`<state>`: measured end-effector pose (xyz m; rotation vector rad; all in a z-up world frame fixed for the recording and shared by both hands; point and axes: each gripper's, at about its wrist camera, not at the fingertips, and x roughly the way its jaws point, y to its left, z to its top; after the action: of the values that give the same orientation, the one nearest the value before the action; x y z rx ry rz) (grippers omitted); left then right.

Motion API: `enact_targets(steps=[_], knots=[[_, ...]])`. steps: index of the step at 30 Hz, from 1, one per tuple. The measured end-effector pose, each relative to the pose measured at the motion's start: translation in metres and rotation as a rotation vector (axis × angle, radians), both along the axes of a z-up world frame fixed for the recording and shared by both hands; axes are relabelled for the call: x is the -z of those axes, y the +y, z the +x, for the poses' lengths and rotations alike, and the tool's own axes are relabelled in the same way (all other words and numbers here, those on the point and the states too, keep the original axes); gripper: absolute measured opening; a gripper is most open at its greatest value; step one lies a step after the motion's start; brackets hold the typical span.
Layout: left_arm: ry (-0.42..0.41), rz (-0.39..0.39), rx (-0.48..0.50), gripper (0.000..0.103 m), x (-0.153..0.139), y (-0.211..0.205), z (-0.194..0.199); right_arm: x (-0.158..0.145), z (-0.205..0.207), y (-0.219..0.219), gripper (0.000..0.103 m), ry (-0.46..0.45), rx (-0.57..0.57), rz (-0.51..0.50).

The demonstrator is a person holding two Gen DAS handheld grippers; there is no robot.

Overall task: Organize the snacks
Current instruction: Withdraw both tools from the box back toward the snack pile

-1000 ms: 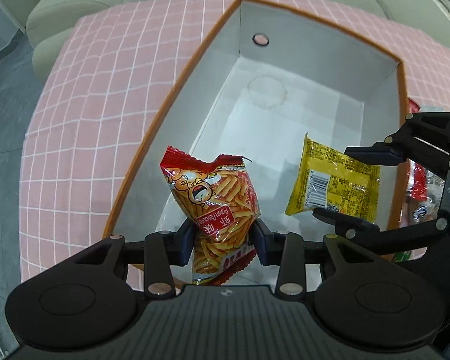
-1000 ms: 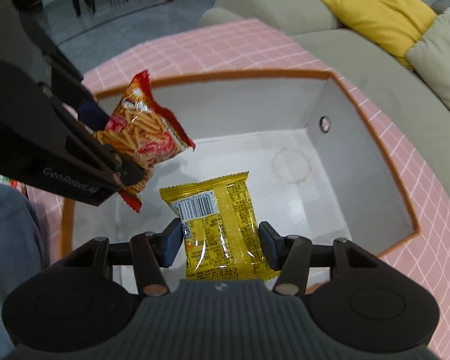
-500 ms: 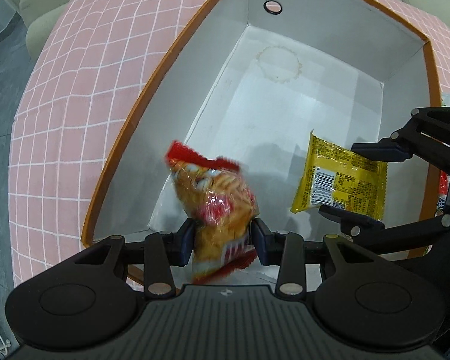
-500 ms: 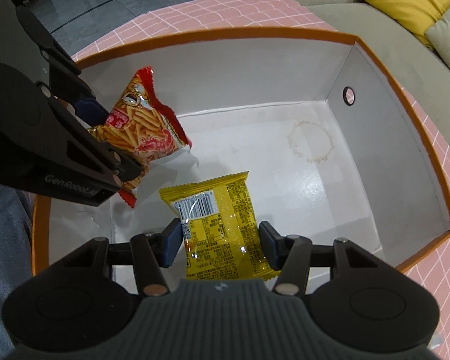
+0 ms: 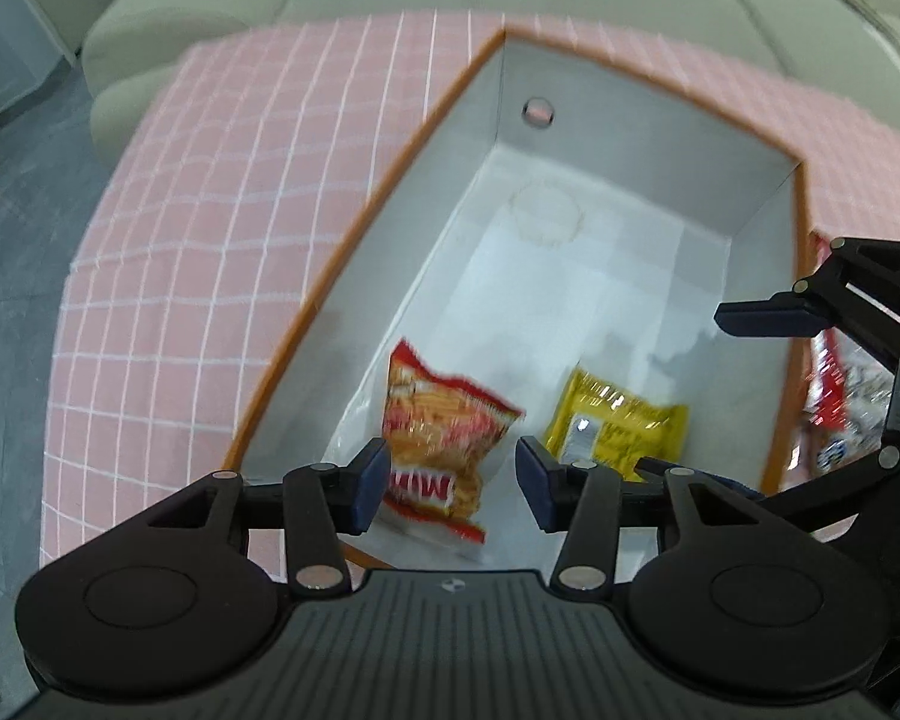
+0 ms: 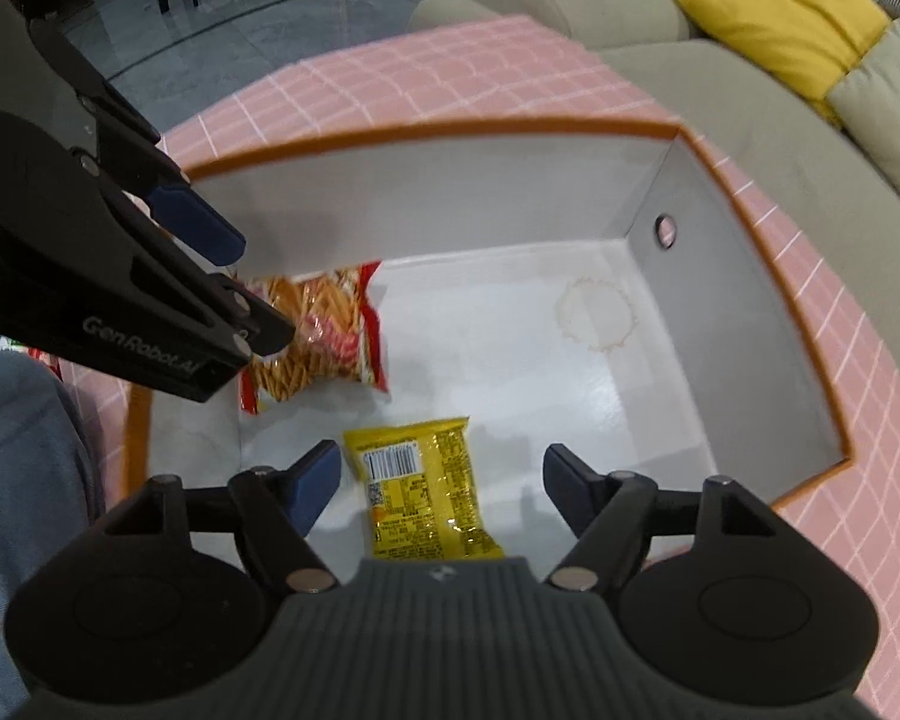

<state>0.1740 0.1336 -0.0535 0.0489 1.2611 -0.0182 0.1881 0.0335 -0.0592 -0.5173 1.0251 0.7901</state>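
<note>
Both snack packets lie on the white floor of the orange-rimmed box (image 6: pixel 768 276), which stands on the pink checked tablecloth (image 5: pixel 210 228). The red prawn-stick packet (image 5: pixel 441 420) rests by the box's left wall, near its front corner; the yellow packet (image 6: pixel 420 486) lies flat beside it, toward the front edge, barcode side up, the two apart.

The left gripper (image 5: pixel 450 477) hangs over the red packet with its jaws spread and nothing between them. The right gripper (image 6: pixel 441 480) is likewise wide open above the yellow packet, touching neither.

More wrapped snacks (image 5: pixel 840 396) show outside the box, past its right wall, partly hidden by the right gripper.

Such packets look light, puffed with air, and clad in slick foil. The contents are probably brittle, so a hard pinch across the middle may well crush them. The crimped seam at either end seems the better hold: flat, stiff, and less likely to slide from the pads.
</note>
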Motion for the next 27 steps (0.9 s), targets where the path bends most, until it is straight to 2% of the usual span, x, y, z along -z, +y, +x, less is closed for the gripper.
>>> enact_targets(steps=[4,8,12,16,21,27], knots=[[-0.11,-0.034,-0.003,0.057,-0.024,-0.006,-0.015,-0.024,-0.008,-0.015,0.072,-0.05,0.027,0.033],[-0.24,-0.074,-0.006,0.057,-0.048,-0.015,-0.04,-0.046,-0.019,-0.039,0.072,-0.055,0.08,0.078],[-0.347,-0.122,-0.015,0.057,-0.067,-0.03,-0.062,-0.062,-0.038,-0.069,0.072,-0.091,0.145,0.154],[-0.412,-0.159,-0.017,0.057,-0.076,-0.05,-0.08,-0.073,-0.06,-0.097,0.072,-0.141,0.213,0.225],[-0.49,-0.15,-0.027,0.058,-0.079,-0.076,-0.1,-0.074,-0.089,-0.127,0.072,-0.229,0.288,0.248],[-0.466,-0.18,0.016,0.058,-0.065,-0.109,-0.11,-0.061,-0.122,-0.173,0.072,-0.255,0.413,0.283]])
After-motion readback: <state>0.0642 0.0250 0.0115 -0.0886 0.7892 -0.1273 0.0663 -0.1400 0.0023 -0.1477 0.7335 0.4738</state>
